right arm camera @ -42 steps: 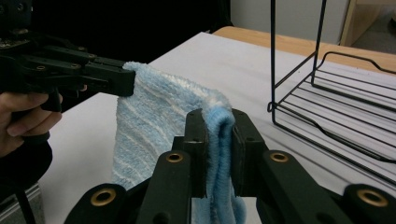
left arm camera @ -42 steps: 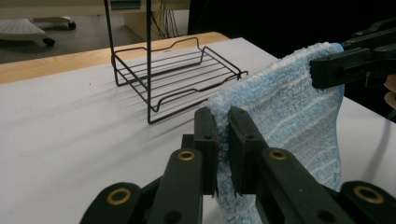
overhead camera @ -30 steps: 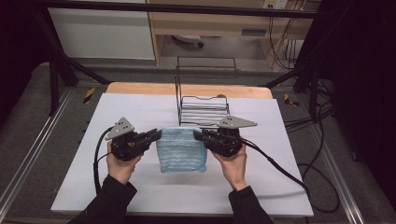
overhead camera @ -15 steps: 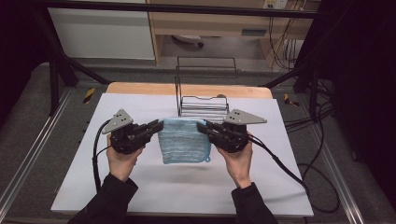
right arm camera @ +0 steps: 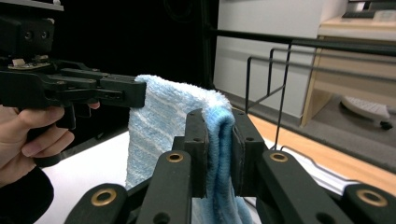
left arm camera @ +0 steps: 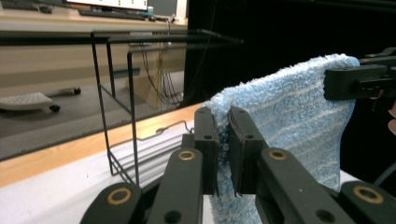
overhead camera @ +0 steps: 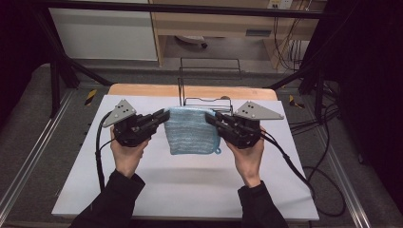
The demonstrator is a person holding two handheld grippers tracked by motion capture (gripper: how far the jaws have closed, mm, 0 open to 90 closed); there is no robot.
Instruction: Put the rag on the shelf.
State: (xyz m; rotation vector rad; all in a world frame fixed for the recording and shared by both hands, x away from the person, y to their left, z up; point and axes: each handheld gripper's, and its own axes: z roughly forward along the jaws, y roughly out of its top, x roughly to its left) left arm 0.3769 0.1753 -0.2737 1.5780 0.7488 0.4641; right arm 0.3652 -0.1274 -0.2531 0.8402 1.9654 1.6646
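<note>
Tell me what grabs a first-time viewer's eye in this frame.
A blue striped towel hangs in the air over the white table, stretched between the left claw and right claw, each clamped on a top corner. Just behind it stands a black wire rack at the table's far edge.

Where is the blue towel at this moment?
In the high view, the blue towel hangs at the table's middle, held between the left claw and right claw, before the black wire rack.
</note>
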